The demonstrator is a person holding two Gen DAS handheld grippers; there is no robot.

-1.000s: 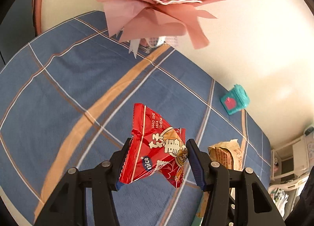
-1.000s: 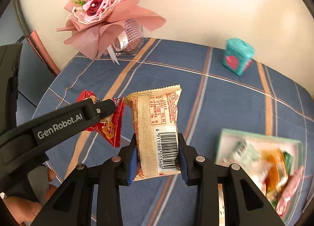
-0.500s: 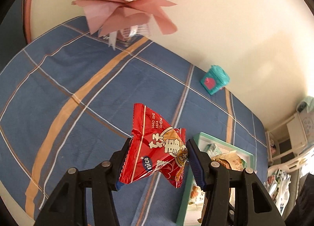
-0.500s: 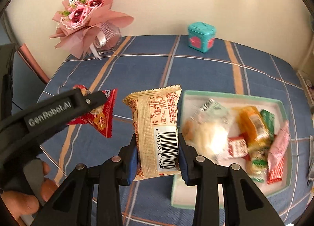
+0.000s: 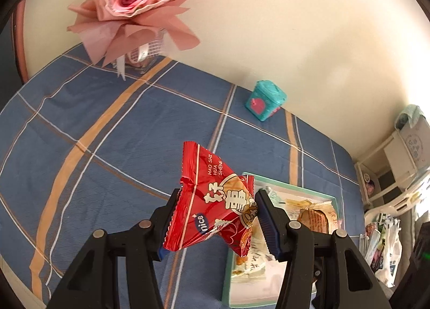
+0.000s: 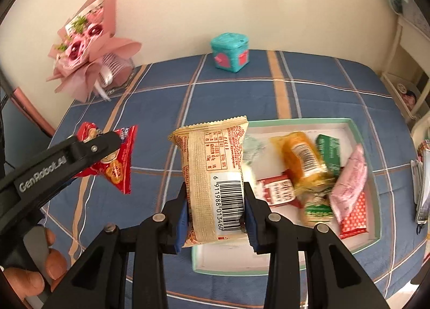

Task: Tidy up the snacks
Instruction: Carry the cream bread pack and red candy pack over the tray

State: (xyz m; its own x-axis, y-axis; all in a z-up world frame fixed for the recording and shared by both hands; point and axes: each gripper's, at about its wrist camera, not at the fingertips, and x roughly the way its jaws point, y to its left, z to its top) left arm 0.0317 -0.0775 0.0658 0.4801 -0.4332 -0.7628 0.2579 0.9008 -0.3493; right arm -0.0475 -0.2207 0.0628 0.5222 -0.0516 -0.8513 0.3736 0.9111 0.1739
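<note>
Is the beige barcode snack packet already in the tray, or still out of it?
Out. The right claw is shut on the beige barcode snack packet, holding it upright above the tray, which already holds other snacks.

Tan snack packet between tool pads

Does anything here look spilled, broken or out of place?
Nothing spilled or torn. The snacks in the tray lie jumbled at all angles, some overlapping. The bouquet leans sideways. A red packet and a beige packet are held in the air.
</note>
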